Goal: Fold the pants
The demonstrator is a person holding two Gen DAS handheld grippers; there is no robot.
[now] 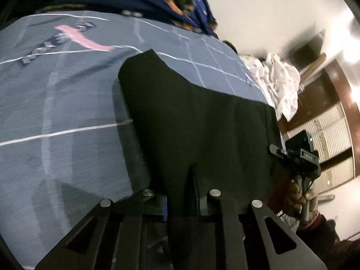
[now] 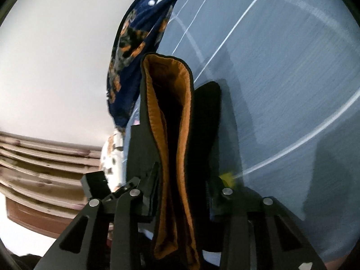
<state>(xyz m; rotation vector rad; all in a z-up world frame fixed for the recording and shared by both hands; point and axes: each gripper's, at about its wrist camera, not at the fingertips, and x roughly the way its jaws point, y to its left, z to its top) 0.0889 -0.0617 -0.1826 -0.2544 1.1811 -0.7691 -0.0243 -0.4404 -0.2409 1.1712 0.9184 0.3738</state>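
The black pants [image 1: 195,121] are held up above a blue-grey bedsheet [image 1: 56,103]. My left gripper [image 1: 183,193] is shut on the pants' near edge, and the cloth hangs stretched towards my right gripper [image 1: 299,157] at the right. In the right wrist view my right gripper [image 2: 180,193] is shut on the pants' waistband [image 2: 171,117], which shows its orange lining. The fingertips of both grippers are hidden in the cloth.
A dark blue patterned blanket [image 1: 180,2] lies bunched at the bed's far side, also in the right wrist view [image 2: 137,51]. A white printed cloth [image 1: 281,83] lies at the bed's edge. Wooden cupboards [image 1: 333,117] stand beyond. The bedsheet [image 2: 281,90] fills the right.
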